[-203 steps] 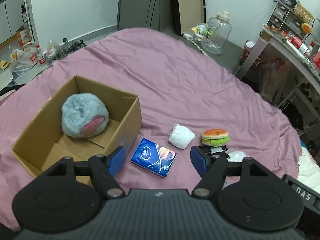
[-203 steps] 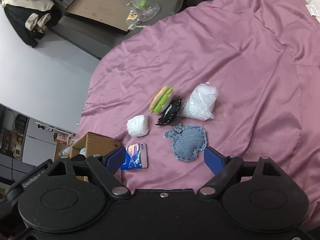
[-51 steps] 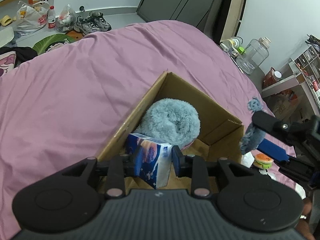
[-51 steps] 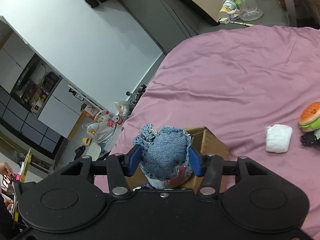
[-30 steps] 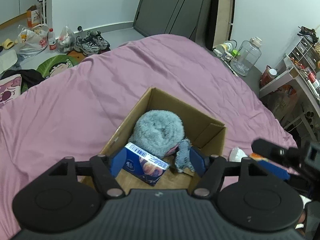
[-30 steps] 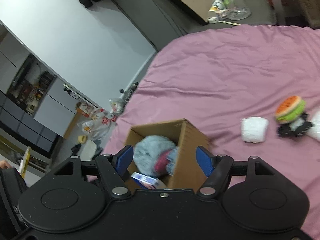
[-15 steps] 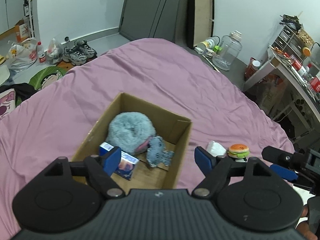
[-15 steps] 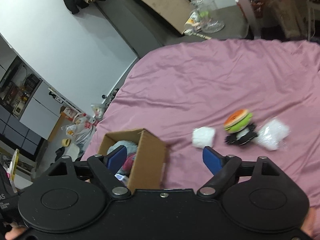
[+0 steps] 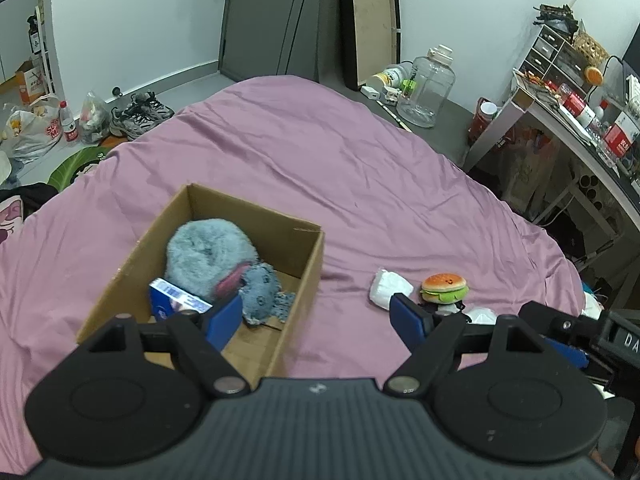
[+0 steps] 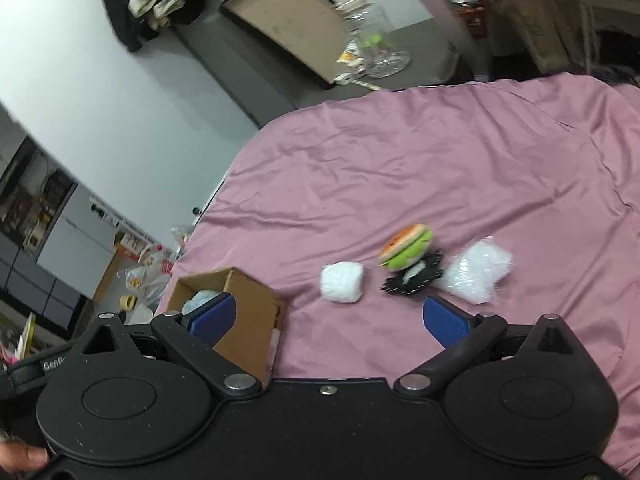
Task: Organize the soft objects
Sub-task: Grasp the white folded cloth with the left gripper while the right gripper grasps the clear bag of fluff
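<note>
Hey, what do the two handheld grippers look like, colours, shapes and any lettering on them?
Both match: the left gripper and the right gripper each have a matte black body with two round discs, angular black linkage arms with silver pivot pins, and flat blue pads on the jaws. The left body has a ribbed top. White lettering shows on a black part beside each, only partly readable.

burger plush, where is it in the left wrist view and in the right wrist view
Left wrist view: burger plush lies right of centre on the purple bedspread, just past the tool's right fingertip.
Right wrist view: burger plush lies right of centre, blurred, above the gap in the tool.
Shared landmark: the white wad beside it, on the side toward the cardboard box.
</note>
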`<state>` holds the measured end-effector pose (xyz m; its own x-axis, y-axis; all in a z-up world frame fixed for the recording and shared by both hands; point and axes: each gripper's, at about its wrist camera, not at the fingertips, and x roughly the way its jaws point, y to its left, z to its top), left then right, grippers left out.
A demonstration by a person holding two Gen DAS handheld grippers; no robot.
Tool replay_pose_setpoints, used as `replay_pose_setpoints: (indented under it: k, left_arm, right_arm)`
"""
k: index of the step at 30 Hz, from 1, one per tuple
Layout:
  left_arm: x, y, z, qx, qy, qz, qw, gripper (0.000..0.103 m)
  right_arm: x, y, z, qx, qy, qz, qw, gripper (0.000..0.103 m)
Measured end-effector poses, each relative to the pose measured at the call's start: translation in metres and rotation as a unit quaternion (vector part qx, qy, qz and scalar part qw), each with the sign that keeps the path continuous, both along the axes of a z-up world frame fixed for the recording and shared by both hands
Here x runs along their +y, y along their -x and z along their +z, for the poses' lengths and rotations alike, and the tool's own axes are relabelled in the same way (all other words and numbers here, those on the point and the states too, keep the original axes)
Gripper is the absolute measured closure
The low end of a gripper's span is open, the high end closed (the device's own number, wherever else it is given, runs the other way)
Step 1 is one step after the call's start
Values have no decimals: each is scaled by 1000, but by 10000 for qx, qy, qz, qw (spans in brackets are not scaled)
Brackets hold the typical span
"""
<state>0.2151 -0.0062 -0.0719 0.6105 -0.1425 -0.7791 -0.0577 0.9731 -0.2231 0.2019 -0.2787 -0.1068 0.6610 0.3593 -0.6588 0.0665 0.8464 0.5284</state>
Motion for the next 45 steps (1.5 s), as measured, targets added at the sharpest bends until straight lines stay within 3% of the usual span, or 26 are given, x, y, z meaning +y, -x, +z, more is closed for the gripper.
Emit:
replay_pose_setpoints:
  k: [15, 22, 33, 45]
  left_arm:
    - [-57, -21, -19, 66, -127, 42, 9999, 24]
    - [-83, -38, -30, -40, -171, 78, 9998, 24]
    - [-110, -68, -67, 119, -268, 138, 9995, 30]
    - [-125, -95, -121, 360, -646, 191, 9971, 34]
  right_arm:
    - [-59, -11, -29, 338, -566, -652, 9957, 4]
    - [-78, -22, -56, 776, -1072, -1048, 9856, 22]
    - [-80, -46, -85, 1171, -1167, -1249, 9783, 34]
    - [-80, -61, -113, 1523, -1014, -1332, 9741, 35]
